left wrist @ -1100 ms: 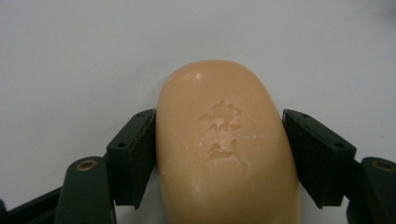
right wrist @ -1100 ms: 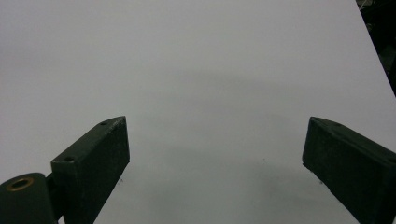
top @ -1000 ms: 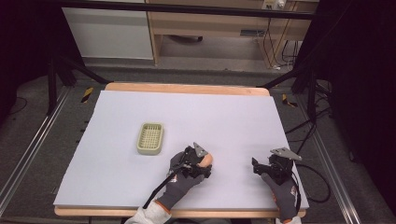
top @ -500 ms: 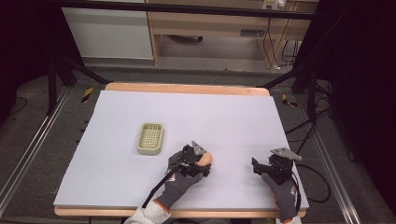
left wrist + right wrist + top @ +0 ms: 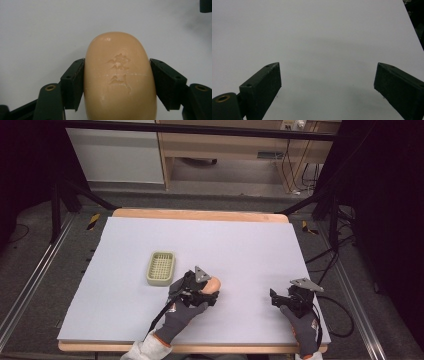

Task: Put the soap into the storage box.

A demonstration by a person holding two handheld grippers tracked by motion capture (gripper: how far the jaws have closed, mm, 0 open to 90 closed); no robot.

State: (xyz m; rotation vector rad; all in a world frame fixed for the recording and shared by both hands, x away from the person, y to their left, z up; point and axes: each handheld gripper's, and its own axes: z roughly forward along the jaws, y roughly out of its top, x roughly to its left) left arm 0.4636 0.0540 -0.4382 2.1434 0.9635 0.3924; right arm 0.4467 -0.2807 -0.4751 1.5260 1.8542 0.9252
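Two grippers work over one wide desk (image 5: 250,240), which has a pale grey-white top and a wooden edge. All places below are given from the soap dish (image 5: 161,267), a small pale green dish with a ribbed floor that lies on the left half of the desk.

Next in size is the left hand (image 5: 182,312), in a dark grey glove, which comes in from the near edge and lies just to the right of the dish and a little nearer to the person. It carries the left gripper (image 5: 207,290). The jaws of this gripper have just been closing, and now both black pads press on the long sides of the soap bar (image 5: 120,77), so the bar is clamped between them. In the high view this bar (image 5: 212,284) is just beside the dish, to its right, and not touching it. The soap is peach-orange, oval, with a stamped mark on its upper face.

The right hand (image 5: 302,320) is well apart from the dish, far to its right, near the right edge of the desk. The right gripper (image 5: 327,82) has its jaws spread wide, with nothing between them, only the bare desk surface.
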